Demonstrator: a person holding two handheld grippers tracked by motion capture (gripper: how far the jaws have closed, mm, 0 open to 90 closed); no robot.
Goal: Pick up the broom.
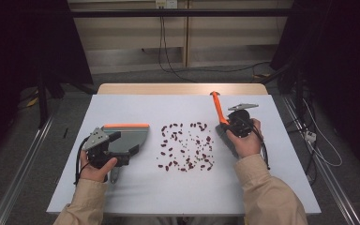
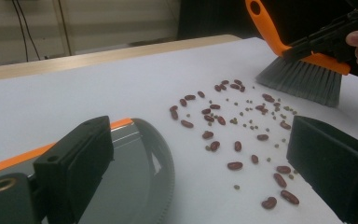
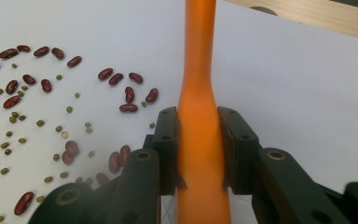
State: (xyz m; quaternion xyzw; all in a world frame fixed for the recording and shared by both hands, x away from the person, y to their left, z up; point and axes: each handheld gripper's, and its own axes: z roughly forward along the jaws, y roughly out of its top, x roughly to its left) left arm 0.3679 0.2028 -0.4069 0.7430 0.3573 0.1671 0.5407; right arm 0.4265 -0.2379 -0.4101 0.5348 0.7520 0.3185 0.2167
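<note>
Several red kidney beans and small green beans (image 1: 186, 145) lie scattered mid-table, also seen as beans (image 2: 233, 121) and beans (image 3: 42, 93). My right gripper (image 3: 198, 121) is shut on the orange handle (image 3: 198, 70) of a hand brush (image 1: 217, 108). Its grey bristles (image 2: 303, 79) hang at the right edge of the beans. My left gripper (image 1: 122, 144) rests over a grey dustpan (image 1: 131, 133) with an orange edge, left of the beans. In the left gripper view its jaws (image 2: 203, 140) stand wide apart, with only table and beans between them and the dustpan (image 2: 135, 177) under the left jaw.
The white table top (image 1: 168, 187) has bare room in front of and behind the beans. A wooden strip (image 1: 183, 89) runs along its far edge. Cables (image 1: 168, 65) lie on the floor beyond, and dark stands flank the table.
</note>
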